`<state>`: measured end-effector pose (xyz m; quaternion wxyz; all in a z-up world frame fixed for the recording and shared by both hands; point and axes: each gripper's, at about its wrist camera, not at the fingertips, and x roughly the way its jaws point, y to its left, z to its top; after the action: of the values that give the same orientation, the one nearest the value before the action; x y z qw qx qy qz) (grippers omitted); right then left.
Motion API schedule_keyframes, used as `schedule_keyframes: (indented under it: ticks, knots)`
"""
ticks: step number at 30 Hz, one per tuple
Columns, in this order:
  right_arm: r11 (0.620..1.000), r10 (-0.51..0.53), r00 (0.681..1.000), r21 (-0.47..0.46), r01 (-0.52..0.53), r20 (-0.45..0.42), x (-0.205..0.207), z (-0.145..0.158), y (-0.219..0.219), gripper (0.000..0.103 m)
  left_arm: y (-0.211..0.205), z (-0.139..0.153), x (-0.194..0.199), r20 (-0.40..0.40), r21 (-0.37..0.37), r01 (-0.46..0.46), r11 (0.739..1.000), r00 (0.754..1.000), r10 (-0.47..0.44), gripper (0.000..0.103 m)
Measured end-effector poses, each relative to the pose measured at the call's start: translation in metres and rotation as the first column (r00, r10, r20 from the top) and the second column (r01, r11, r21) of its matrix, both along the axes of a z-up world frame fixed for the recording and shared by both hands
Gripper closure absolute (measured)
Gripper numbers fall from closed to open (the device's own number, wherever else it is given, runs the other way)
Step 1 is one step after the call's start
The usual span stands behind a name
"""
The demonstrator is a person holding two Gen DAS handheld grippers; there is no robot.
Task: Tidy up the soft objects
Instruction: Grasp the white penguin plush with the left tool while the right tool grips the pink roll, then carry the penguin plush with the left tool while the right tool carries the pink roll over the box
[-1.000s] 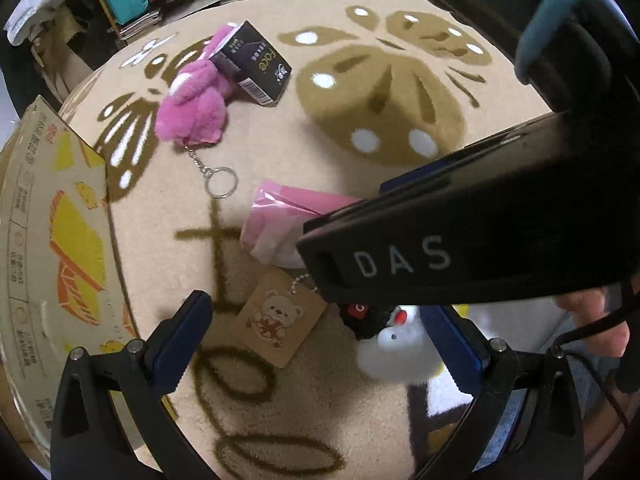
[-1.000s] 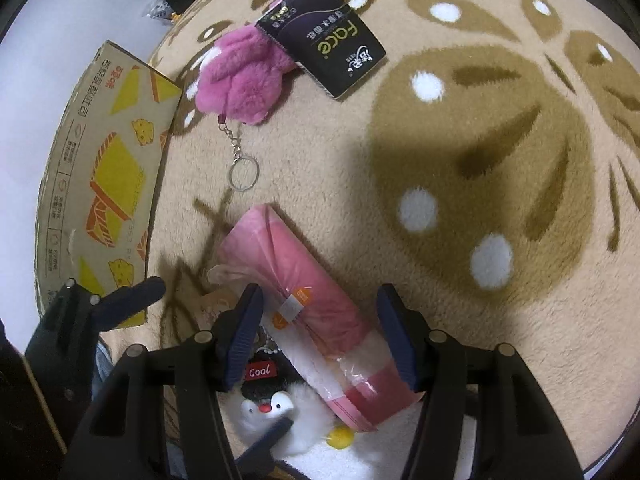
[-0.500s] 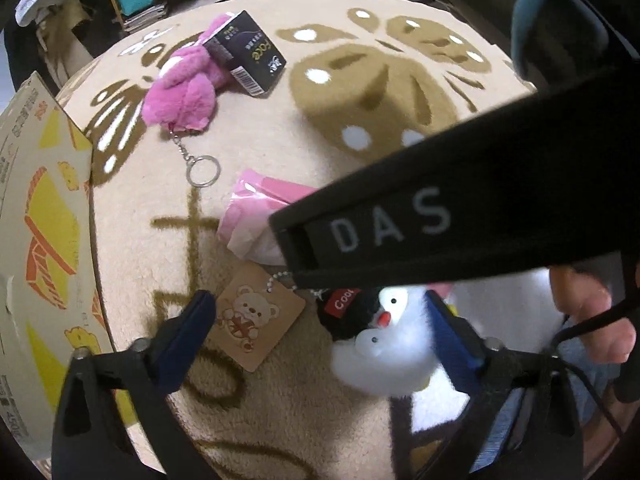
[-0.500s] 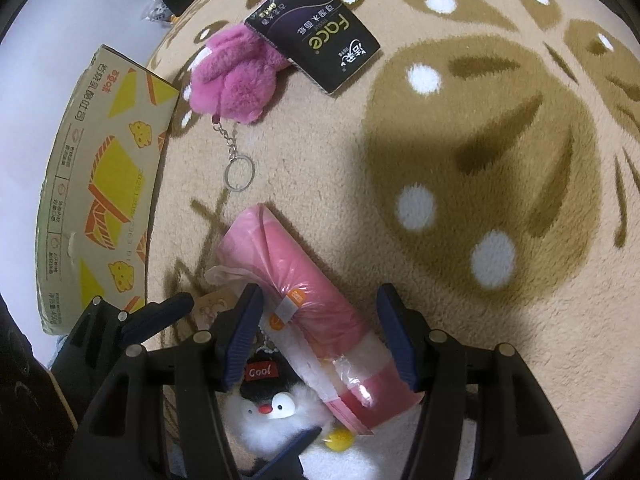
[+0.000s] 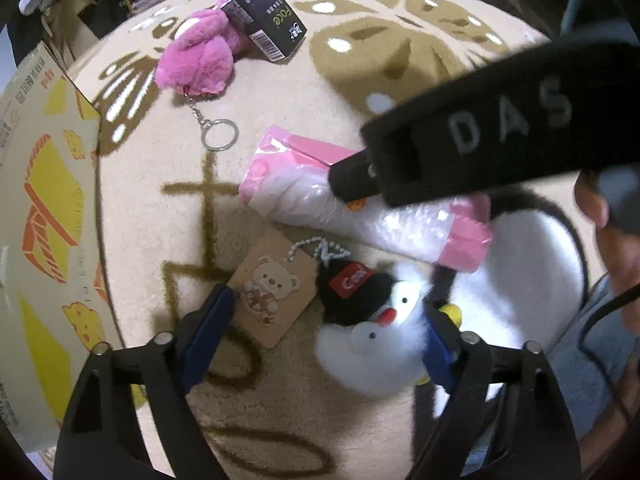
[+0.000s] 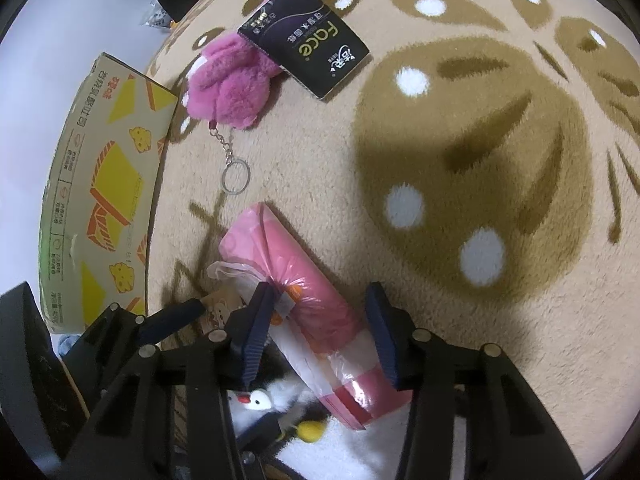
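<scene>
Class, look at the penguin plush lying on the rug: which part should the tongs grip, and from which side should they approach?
Grip the penguin plush across its round white body, coming down from above. It lies flat on the rug, so its sides are free, and its fur should compress. The left tongs already straddle it, jaws closing; its cardboard tag also lies between them.

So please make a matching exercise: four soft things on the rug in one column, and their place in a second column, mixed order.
Things:
1. penguin plush
2. pink plush keychain
3. pink wrapped roll
4. black tissue pack

Places:
A. leaning on the pink plush
B. between the left gripper fingers
C. between the right gripper fingers
D. far side of the rug, chain and ring trailing from it

Pairs: 1-B, 2-D, 3-C, 4-A
</scene>
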<state>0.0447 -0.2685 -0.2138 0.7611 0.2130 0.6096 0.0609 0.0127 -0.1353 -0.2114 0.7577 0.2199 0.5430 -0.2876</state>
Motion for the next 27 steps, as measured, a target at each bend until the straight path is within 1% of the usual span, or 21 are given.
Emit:
schedule_keyframes:
  ticks: [3,4,5,6,7,8,9,10,11,12,14,17,21,22,23,24,25,27]
  knots:
    - [1.000,0.000,1.000,-0.001,0.000,0.002,-0.001,0.000,-0.002,0.053,0.002,0.000,-0.004,0.029,-0.001,-0.019,1.000,0.999,0.019,0.030]
    - [1.000,0.003,1.000,-0.008,-0.003,0.004,-0.002,0.001,-0.001,0.053,0.003,0.000,-0.005,0.030,-0.002,-0.019,1.000,0.999,0.019,0.034]
    - [1.000,0.006,1.000,-0.012,-0.006,0.003,-0.001,0.001,0.000,0.053,0.004,0.001,-0.005,0.028,-0.004,-0.013,1.000,1.000,0.013,0.043]
    - [1.000,0.008,1.000,-0.016,-0.008,0.003,-0.001,0.001,0.000,0.053,0.005,0.003,-0.007,0.023,-0.004,-0.001,1.000,1.000,0.001,0.048]
    - [1.000,0.011,1.000,-0.019,-0.010,0.003,-0.002,0.001,0.000,0.053,0.006,0.005,-0.007,0.016,0.004,0.008,1.000,1.000,-0.008,0.061]
    - [1.000,0.012,1.000,-0.021,-0.012,0.004,-0.002,0.001,0.001,0.053,0.008,0.008,-0.007,-0.009,-0.006,0.014,1.000,1.000,-0.014,0.069]
    - [1.000,0.014,1.000,-0.023,-0.014,0.005,-0.002,0.001,0.002,0.053,0.013,0.011,-0.005,-0.039,-0.027,-0.001,1.000,0.999,0.000,0.069]
    - [1.000,0.014,1.000,-0.023,-0.014,0.006,-0.002,0.001,0.003,0.053,0.013,0.012,-0.003,-0.049,-0.031,-0.017,0.999,0.999,0.016,0.070]
    - [1.000,0.018,1.000,-0.019,-0.018,0.005,-0.002,0.001,0.004,0.053,0.017,0.013,-0.001,-0.054,-0.035,-0.035,0.999,0.998,0.033,0.070]
    - [1.000,0.027,1.000,-0.012,-0.027,0.002,-0.002,0.001,0.006,0.056,0.019,0.013,0.000,-0.054,-0.032,-0.045,0.998,0.998,0.043,0.070]
    - [0.998,0.061,0.998,-0.013,-0.061,0.002,-0.002,0.000,0.014,0.057,0.025,0.014,0.004,-0.052,-0.028,-0.063,0.998,0.997,0.062,0.070]
    - [0.994,0.097,0.995,-0.047,-0.096,0.016,-0.002,0.001,0.026,0.057,0.033,0.023,0.005,-0.034,-0.033,-0.095,0.995,0.995,0.094,0.071]
    - [0.995,0.090,0.996,-0.051,-0.089,0.024,-0.003,0.000,0.028,0.056,0.044,0.029,0.012,0.005,-0.008,-0.129,0.992,0.992,0.129,0.071]
    - [0.995,0.087,0.996,-0.055,-0.085,0.026,-0.003,0.000,0.029,0.057,0.045,0.031,0.011,0.010,-0.005,-0.140,0.990,0.990,0.140,0.071]
    - [0.994,0.088,0.995,-0.065,-0.086,0.035,-0.003,0.002,0.030,0.060,0.047,0.032,0.011,0.013,-0.005,-0.149,0.989,0.989,0.149,0.071]
    - [0.995,0.077,0.996,-0.067,-0.074,0.049,-0.004,0.006,0.031,0.069,0.049,0.035,0.012,0.019,-0.012,-0.158,0.987,0.987,0.158,0.071]
    - [0.998,0.056,0.996,-0.044,-0.052,0.075,-0.004,0.014,0.029,0.079,0.050,0.038,0.012,0.030,-0.015,-0.166,0.986,0.986,0.167,0.071]
    - [0.999,0.042,0.991,-0.018,-0.040,0.126,-0.005,0.026,0.029,0.089,0.050,0.046,0.012,0.051,-0.027,-0.172,0.985,0.984,0.173,0.071]
